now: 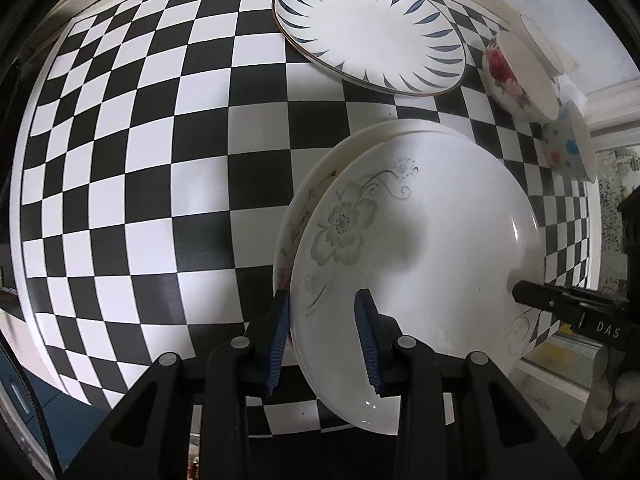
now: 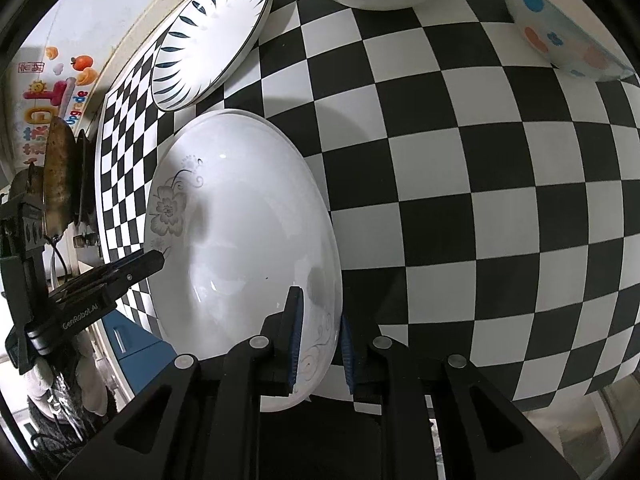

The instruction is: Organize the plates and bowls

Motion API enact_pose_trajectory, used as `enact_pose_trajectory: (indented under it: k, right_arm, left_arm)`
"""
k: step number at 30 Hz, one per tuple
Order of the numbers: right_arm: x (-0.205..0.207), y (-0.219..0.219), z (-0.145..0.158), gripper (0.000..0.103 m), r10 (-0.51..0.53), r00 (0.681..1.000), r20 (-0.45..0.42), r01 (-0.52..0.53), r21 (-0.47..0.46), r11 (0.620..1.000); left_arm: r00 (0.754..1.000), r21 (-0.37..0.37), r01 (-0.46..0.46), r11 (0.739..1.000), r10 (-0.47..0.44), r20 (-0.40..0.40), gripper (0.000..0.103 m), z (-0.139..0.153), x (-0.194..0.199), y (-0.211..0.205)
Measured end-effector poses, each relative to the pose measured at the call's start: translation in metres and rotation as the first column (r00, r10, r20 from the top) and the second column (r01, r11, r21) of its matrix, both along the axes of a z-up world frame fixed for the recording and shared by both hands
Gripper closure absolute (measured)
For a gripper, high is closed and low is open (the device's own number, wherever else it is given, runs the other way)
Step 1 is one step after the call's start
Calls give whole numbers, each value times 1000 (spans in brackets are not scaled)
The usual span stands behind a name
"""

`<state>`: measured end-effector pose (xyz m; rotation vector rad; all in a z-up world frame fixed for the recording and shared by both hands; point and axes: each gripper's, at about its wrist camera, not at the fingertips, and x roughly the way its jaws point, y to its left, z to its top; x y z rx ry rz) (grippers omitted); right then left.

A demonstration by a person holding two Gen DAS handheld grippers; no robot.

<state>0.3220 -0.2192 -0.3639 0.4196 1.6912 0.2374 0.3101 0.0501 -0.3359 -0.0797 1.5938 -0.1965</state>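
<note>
A round white ceramic plate with a grey flower print (image 1: 416, 264) sits on top of a second white plate with a faint reddish floral rim (image 1: 298, 216), near the front edge of the black-and-white checkered table (image 1: 160, 160). Both grippers are at the top plate from opposite sides.

The left gripper (image 1: 323, 344) has its blue-padded fingers (image 1: 368, 344) part-way open, straddling the near rim of the grey-flower plate: one finger lies over the plate's face, the other stands outside the rim, beside the lower plate. A gap shows between the pads and the rim, so the plate does not look pinched.

The right gripper (image 2: 320, 344) likewise straddles the opposite rim of the same plate (image 2: 240, 240), one finger (image 2: 295, 336) over the face and the other outside the edge. The opening is narrow, but whether the pads actually press the rim cannot be told.

Farther back on the table lies a white plate with dark blue leaf-shaped strokes around its rim (image 1: 370, 30), apart from the stack. Toward the right edge sit a white bowl with red rose print (image 1: 516, 76) and, just beside it, a white bowl with blue and orange dots (image 1: 568, 148); another pale dish behind the rose bowl is too cut off to identify.
</note>
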Motion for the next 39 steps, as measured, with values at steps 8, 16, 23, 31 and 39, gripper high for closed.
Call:
enact_pose_trajectory:
  k: [8, 16, 23, 31, 39]
  right_arm:
    - [4, 8, -3, 82, 39, 999, -18, -39, -6, 999]
    - [40, -8, 50, 82, 26, 995, 97, -21, -50, 999]
    - [154, 20, 98, 71, 85, 963, 256, -90, 11, 996]
    - [274, 48, 36, 71, 196, 971, 137, -189, -60, 980]
    - [308, 54, -37, 71, 251, 967, -40, -253, -62, 965]
  left_arm:
    - [1000, 46, 2, 999, -1, -9, 73, 0, 2, -3]
    - [993, -14, -84, 996, 85, 83, 72, 40, 32, 15]
    - [975, -91, -197, 976, 205, 86, 72, 35, 115, 26]
    - [965, -78, -263, 962, 262, -15, 72, -14, 175, 28]
    - [967, -81, -252, 964, 247, -65, 74, -47, 189, 18]
